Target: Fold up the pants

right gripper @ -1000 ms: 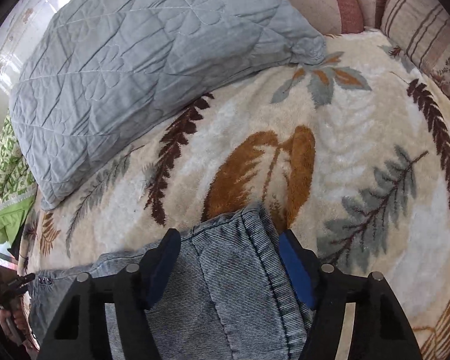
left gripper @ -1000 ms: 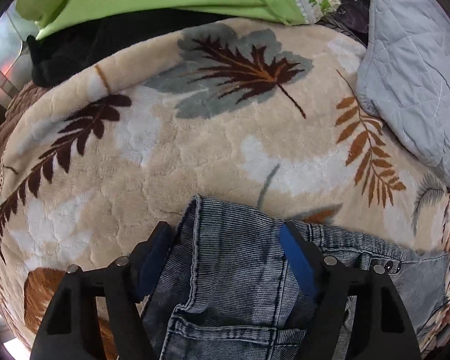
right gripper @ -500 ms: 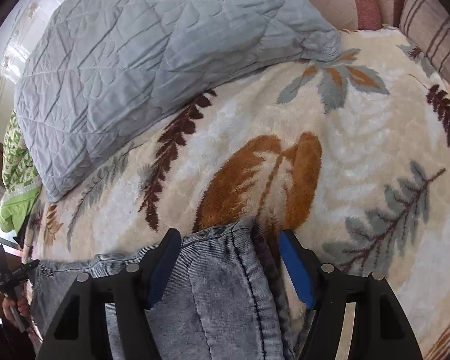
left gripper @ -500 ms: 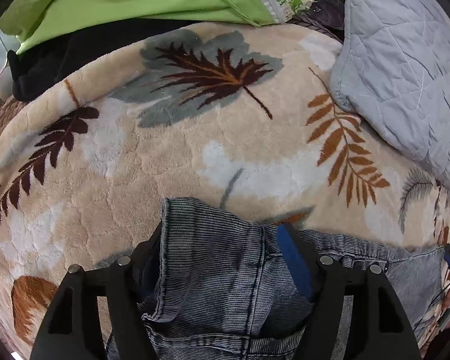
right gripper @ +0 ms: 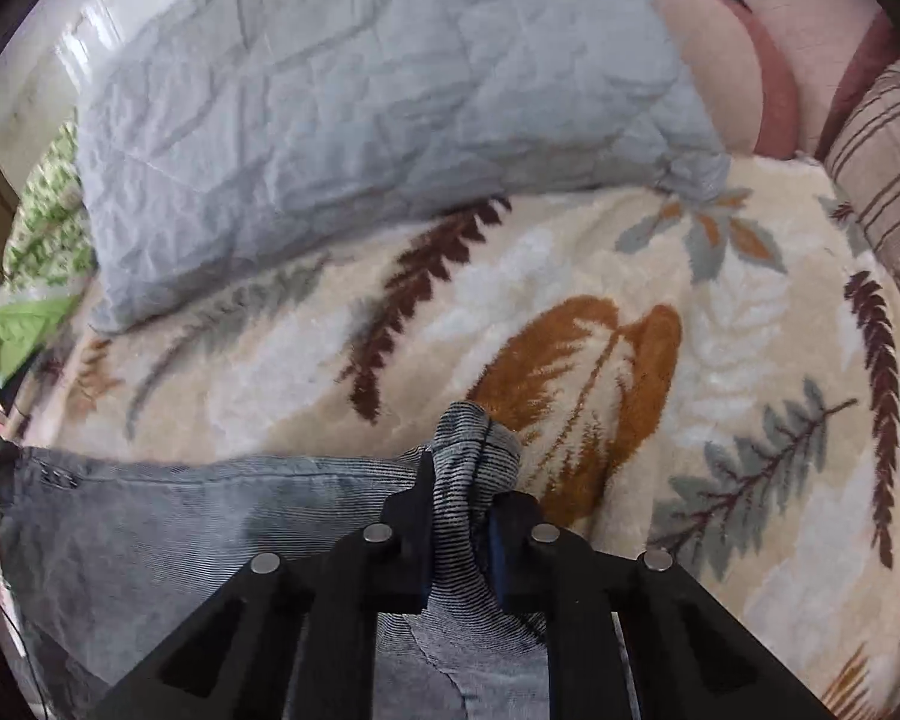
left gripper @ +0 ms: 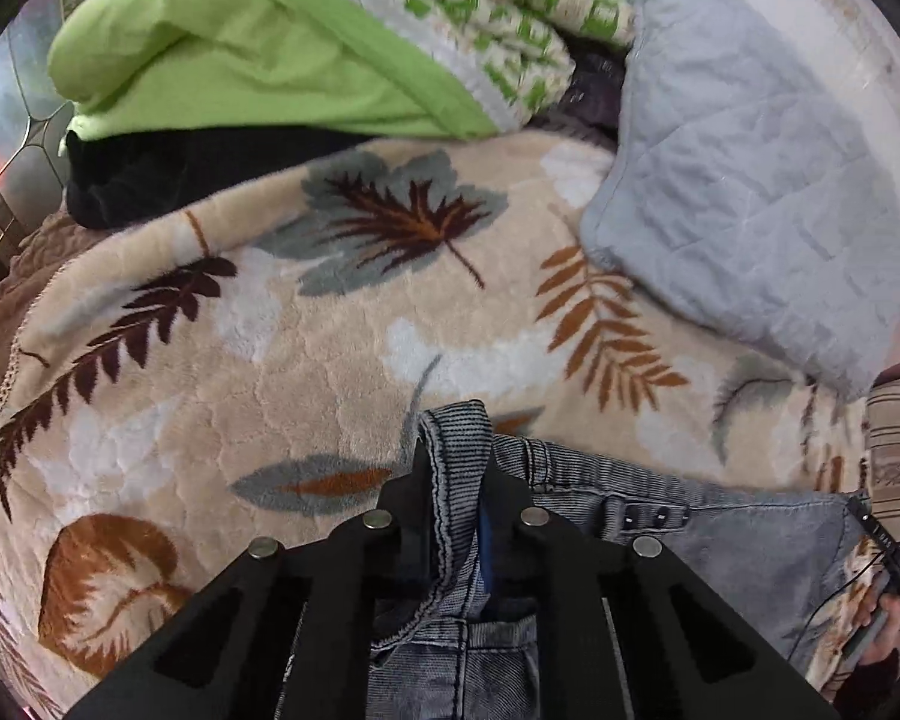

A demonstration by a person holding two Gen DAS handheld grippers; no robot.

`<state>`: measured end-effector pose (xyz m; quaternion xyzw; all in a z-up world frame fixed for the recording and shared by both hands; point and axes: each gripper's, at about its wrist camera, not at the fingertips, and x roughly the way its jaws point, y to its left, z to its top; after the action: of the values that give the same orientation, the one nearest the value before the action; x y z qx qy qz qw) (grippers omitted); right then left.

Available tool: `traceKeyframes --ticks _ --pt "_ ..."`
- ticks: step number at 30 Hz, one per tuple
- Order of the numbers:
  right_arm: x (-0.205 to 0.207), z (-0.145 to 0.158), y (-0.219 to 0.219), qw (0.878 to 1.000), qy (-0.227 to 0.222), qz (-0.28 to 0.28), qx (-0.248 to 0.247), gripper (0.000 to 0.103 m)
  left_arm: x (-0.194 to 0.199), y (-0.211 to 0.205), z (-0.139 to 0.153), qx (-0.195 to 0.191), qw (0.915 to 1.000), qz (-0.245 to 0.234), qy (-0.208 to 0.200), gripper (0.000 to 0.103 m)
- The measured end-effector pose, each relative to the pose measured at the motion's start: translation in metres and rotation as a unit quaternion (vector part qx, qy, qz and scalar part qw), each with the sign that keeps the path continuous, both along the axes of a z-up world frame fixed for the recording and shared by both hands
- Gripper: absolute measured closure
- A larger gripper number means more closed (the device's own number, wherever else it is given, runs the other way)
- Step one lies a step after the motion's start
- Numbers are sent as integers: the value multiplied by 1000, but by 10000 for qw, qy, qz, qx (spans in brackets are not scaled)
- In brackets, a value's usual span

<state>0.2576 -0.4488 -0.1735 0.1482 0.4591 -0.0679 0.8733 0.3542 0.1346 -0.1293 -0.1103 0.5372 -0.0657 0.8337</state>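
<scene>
Denim pants [left gripper: 720, 534] lie across the leaf-patterned blanket [left gripper: 270, 360]; the left hand-held gripper [left gripper: 456, 480] pinches one bunched corner, the right hand-held gripper [right gripper: 465, 486] another.

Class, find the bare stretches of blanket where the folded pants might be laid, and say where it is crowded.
Bare leaf-print blanket stretches ahead of the jeans, bordered by the grey quilt and green bedding. In the right view, blanket lies free between quilt and striped cushion. It is crowded along that far edge.

pants [left gripper: 720, 546] cut off at bottom edge, green patterned bedding [left gripper: 510, 18] blurred, left tongs [left gripper: 456, 480] tips hidden in denim
</scene>
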Motion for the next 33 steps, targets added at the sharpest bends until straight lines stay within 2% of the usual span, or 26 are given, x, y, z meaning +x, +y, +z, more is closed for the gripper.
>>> traceKeyframes --ticks 6,9,12,17,21,26,28,30,33 --pt "-50 46 -10 9957 -819 -209 371 89 -47 22 58 -389 9974 6 -601 92" --pt "-80 58 -9 9933 -1003 -230 526 89 -77 29 70 -502 9957 -47 -781 91" --pt "-116 57 -6 9928 -1031 -158 595 89 -121 36 78 -527 9940 -136 -949 91" --pt "-180 44 1 9922 -1024 43 712 89 -189 55 65 -601 9937 -128 -939 91" --pt "-226 28 12 9937 -827 338 670 85 -231 67 43 -434 9962 -190 -735 91" --pt "-266 -2 27 9934 63 898 717 78 -260 86 13 -284 9989 -117 -367 90" --pt "-282 -10 31 9920 313 1032 657 75 -269 94 6 -176 9996 -50 -228 85" --pt "-301 -12 30 9912 312 1122 626 75 -277 101 4 -75 9998 -21 -159 79" --pt "-320 -10 19 9918 269 1069 641 75 -289 109 12 57 9999 17 -158 77"
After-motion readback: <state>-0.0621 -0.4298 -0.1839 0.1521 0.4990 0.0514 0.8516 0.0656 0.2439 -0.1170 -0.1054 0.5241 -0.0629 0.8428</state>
